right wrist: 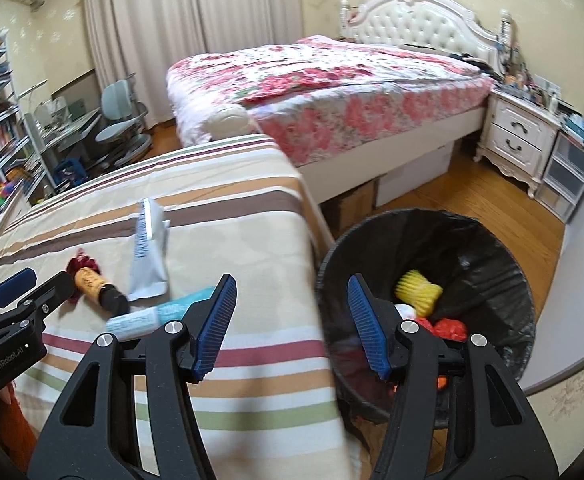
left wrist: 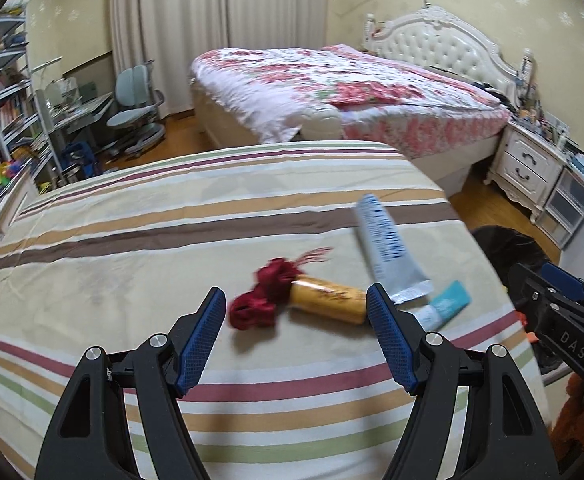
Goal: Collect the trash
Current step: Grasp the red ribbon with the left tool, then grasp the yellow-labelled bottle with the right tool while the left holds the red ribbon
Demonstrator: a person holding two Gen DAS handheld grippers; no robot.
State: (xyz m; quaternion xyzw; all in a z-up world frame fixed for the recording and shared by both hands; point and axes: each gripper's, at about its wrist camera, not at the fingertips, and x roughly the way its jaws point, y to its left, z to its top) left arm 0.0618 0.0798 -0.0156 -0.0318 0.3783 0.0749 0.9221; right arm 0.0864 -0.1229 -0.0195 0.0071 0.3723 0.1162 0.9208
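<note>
— What are the two grippers doing?

— Left gripper (left wrist: 296, 312) is spread wide, empty, above the bottle (left wrist: 328, 303) on the striped bedsheet (left wrist: 132, 240). Right gripper (right wrist: 292, 300) gapes empty between bed and bin.

— Trash?

— Tube (left wrist: 446, 308), white pouch (left wrist: 388, 248) beside it; black-lined bin (right wrist: 472, 240) holds scraps.

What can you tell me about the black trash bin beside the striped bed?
The trash bin is round, lined with a glossy black plastic bag folded over its rim. It stands upright on the wooden floor, close to the striped bed's edge. Inside lie a yellow item, something red and something white. The open right gripper hovers at its rim.
</note>
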